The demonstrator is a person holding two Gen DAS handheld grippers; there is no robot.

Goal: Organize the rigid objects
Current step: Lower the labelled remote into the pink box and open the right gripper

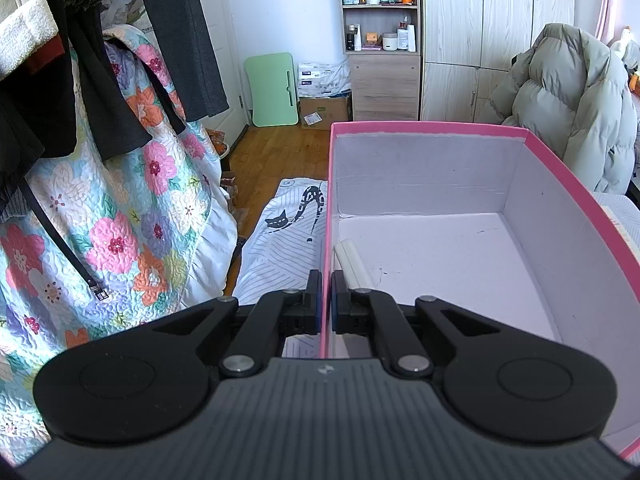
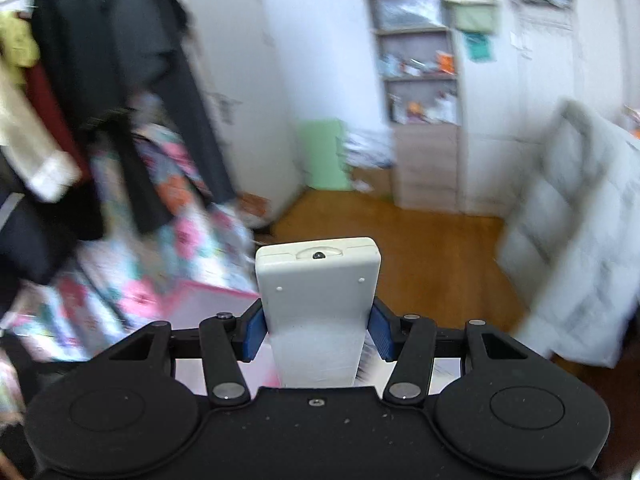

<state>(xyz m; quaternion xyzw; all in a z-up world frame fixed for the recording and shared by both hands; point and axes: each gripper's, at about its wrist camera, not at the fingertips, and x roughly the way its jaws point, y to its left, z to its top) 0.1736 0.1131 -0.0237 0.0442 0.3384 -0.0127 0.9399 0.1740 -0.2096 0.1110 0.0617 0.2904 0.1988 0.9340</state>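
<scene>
In a sunlit bedroom, the left gripper (image 1: 326, 300) pinches the near left wall of a pink cardboard box (image 1: 624, 240), its two black fingers closed tight on the thin pink edge, one finger outside and one inside. The box sits open on a bed, its pale interior almost bare; a whitish stick-like object (image 1: 354, 262) lies on the box floor along that same left wall, just beyond the inner finger (what it is cannot be told from here). Beside the box, a sheet printed with black cats (image 1: 288, 228) covers the bed, and a floral quilt (image 1: 120, 220) hangs at left under dark garments.

The right gripper (image 2: 318, 326) holds a white remote control (image 2: 318, 280) upright between its blue pads (image 2: 254, 330), which press on both long sides of the casing; the remote's front end, with a small dark emitter, points away toward the wooden floor (image 2: 432, 264). The surroundings in this view are smeared by motion, though a corner of the pink box shows below left of the remote.
</scene>
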